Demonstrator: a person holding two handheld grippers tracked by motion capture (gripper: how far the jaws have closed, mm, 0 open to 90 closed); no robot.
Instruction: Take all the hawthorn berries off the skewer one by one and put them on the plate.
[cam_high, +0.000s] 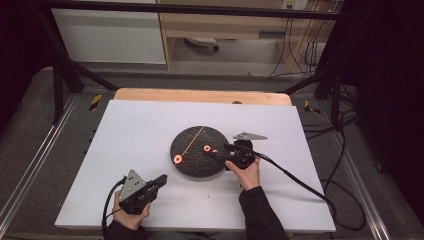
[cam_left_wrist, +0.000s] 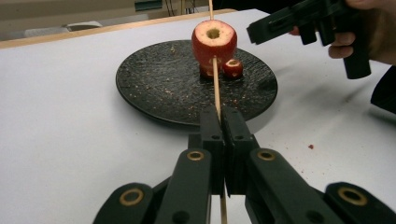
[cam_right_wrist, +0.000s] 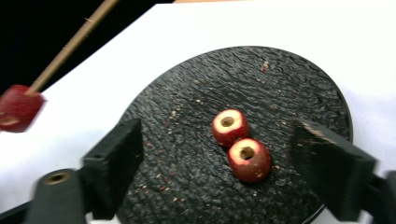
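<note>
A thin wooden skewer (cam_left_wrist: 216, 88) runs from my left gripper (cam_left_wrist: 222, 116) out over the black plate (cam_left_wrist: 154, 84). The left gripper is shut on the skewer's near end. One red cored fruit (cam_left_wrist: 214, 42) is threaded on the skewer, seen in the high view as the skewered fruit (cam_high: 178, 159) above the plate's near left rim. Two more cored fruits (cam_right_wrist: 229, 127) (cam_right_wrist: 249, 158) lie side by side on the plate (cam_right_wrist: 280, 84). My right gripper (cam_right_wrist: 215, 144) hovers over them, jaws open, with both fruits in the gap and untouched. In the high view the right gripper (cam_high: 218, 154) is at the plate's right side.
The plate (cam_high: 197, 150) sits in the middle of a white table top (cam_high: 125, 130), with red crumbs scattered on it. A wooden strip (cam_high: 200, 95) edges the far side. Cables trail from both grippers off the right and near edges.
</note>
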